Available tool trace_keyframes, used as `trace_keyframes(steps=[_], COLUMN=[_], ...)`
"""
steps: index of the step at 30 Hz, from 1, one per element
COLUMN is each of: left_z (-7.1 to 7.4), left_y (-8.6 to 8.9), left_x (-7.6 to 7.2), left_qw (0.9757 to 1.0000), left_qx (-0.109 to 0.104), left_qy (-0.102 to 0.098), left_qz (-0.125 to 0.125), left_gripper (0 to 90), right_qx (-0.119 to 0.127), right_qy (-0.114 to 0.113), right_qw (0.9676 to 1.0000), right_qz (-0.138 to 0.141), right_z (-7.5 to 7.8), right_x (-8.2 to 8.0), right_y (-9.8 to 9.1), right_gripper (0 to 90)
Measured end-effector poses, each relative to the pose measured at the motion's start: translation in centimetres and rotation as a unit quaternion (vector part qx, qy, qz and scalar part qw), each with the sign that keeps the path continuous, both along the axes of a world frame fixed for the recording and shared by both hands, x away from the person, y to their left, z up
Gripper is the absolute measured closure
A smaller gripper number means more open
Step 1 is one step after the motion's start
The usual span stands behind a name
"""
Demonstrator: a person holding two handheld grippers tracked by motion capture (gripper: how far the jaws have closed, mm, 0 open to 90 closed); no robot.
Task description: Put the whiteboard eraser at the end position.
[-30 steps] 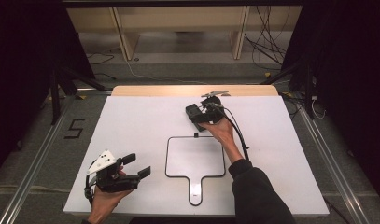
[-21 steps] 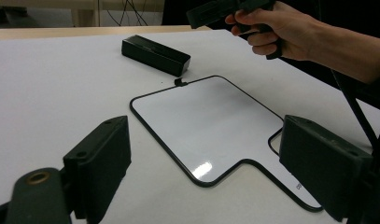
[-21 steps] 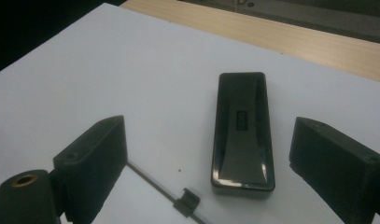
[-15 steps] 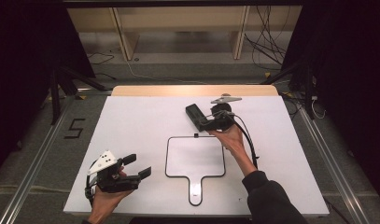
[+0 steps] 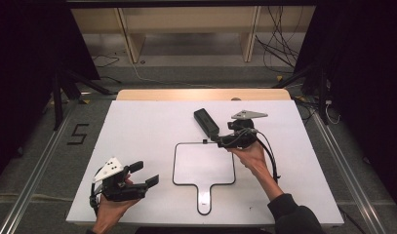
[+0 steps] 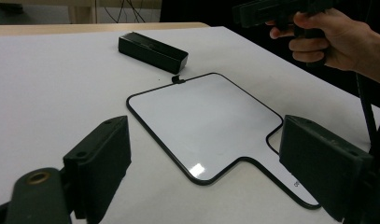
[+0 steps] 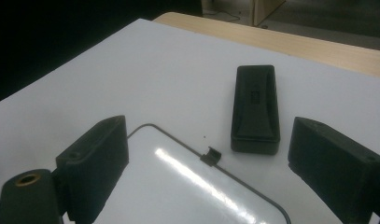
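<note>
A small whiteboard with a black rim and a handle toward me lies flat at the middle of the white table. A black eraser block rests just beyond its far right corner, touching nothing. My right gripper hovers open at that corner, jaws pointing left. In the right gripper view the eraser lies ahead between the spread jaws, past a small black clip on the board's rim. My left gripper is open near the front left, holding nothing. Its view faces the board and the eraser.
The table's far edge is a wooden strip. Dark stands and cables sit on the floor around it, and a "5" mark is on the floor at the left. The hand with the right gripper is in the left gripper view's upper right.
The right gripper has drawn back from over the eraser, toward me and to the right, leaving the eraser lying on the table. The left gripper has stayed put.
</note>
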State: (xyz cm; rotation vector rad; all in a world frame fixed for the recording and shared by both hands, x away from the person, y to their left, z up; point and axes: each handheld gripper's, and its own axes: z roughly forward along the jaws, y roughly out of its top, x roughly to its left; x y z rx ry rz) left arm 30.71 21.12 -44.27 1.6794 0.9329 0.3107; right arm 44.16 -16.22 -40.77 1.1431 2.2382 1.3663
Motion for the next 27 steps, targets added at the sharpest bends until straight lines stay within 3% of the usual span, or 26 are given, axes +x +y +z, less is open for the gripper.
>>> trace_keyframes(steps=[12, 27], left_z=[0.0, 0.0], left_y=[0.0, -0.3], left_x=[0.0, -0.1], left_qw=[1.0, 0.9999], left_qx=[-0.001, 0.002], left_qy=[0.001, 0.003], left_qz=[-0.001, -0.01], left_gripper=[15.8, 15.8], right_qx=[0.007, 0.033], right_qy=[-0.012, -0.02], right_qw=[0.9999, 0.9992], right_qz=[0.004, -0.009], right_z=[-0.4, -1.5], right_x=[-2.9, -7.4], right_y=[-1.8, -5.2], right_gripper=[13.3, 13.5])
